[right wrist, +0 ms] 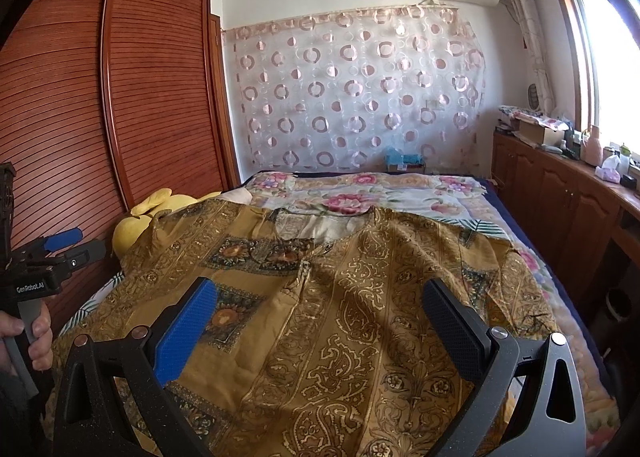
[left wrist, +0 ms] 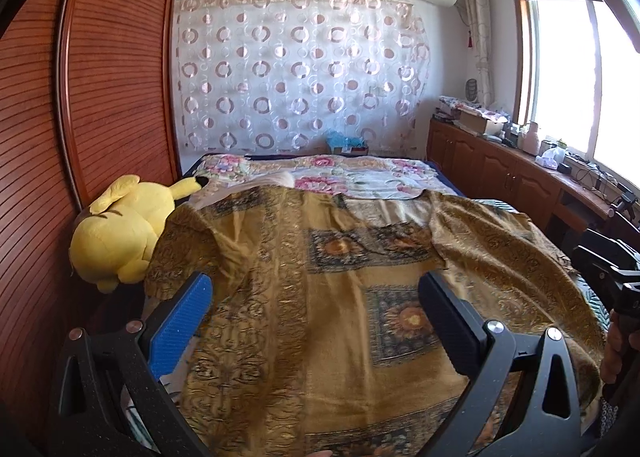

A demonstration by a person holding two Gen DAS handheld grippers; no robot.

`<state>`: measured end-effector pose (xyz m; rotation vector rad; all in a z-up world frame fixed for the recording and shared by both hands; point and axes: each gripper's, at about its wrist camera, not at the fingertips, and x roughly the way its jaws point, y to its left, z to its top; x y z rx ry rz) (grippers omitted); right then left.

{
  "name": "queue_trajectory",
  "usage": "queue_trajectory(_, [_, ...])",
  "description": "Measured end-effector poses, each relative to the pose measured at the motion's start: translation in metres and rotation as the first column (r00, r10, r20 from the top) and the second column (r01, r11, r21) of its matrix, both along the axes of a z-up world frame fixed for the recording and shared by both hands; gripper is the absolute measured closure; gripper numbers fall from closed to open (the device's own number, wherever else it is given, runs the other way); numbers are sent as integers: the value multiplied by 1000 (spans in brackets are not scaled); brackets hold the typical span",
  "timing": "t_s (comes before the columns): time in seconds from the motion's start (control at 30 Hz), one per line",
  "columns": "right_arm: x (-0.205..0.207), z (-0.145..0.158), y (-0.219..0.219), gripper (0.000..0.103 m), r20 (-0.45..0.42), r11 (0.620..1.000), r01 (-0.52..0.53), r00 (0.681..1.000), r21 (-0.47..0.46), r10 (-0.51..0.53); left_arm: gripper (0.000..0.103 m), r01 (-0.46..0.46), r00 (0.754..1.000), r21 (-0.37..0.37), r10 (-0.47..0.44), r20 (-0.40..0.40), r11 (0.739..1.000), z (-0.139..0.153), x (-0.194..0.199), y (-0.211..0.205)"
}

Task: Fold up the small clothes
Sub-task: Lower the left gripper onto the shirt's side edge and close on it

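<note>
A gold-brown patterned blouse point(left wrist: 320, 277) point(right wrist: 340, 289) lies spread flat on the bed, neckline toward the far wall, sleeves out to both sides. My left gripper point(left wrist: 314, 289) hovers open above its left half, blue pad on the left, black pad on the right, nothing between them. My right gripper point(right wrist: 320, 297) is also open, over the blouse's middle and right half. In the right wrist view the left gripper point(right wrist: 66, 245) shows at the left edge, held by a hand point(right wrist: 28, 337). The right gripper's body point(left wrist: 612, 269) shows at the right edge of the left wrist view.
A floral bedspread point(left wrist: 352, 173) point(right wrist: 360, 193) covers the bed beyond the blouse. A yellow plush toy point(left wrist: 120, 229) point(right wrist: 140, 221) lies at the bed's left edge against a wooden wardrobe point(left wrist: 100, 77). Low wooden cabinets point(right wrist: 560, 193) with clutter run under the window on the right.
</note>
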<state>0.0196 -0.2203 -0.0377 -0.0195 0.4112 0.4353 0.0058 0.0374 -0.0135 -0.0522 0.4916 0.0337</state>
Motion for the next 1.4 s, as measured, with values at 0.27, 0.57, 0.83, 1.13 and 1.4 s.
queue_trajectory(0.27, [8, 1, 6, 0, -33, 999, -39, 999, -26, 38, 0, -37, 998, -9, 37, -57, 999, -16, 11, 52])
queue_trajectory(0.57, [19, -2, 22, 0, -65, 990, -123, 991, -73, 118, 12, -55, 991, -38, 49, -126, 998, -33, 28, 103])
queue_trajectory(0.83, [22, 5, 30, 0, -102, 976, -208, 974, -64, 201, 32, -102, 969, -64, 84, -231, 993, -55, 57, 146])
queue_trajectory(1.13, [34, 7, 43, 0, -121, 956, -286, 953, -73, 276, 46, -108, 932, -168, 41, -361, 980, -91, 98, 174])
queue_trajectory(1.4, [34, 0, 45, 0, -120, 943, -315, 945, -106, 303, 77, -115, 915, -250, 4, -404, 962, -99, 107, 179])
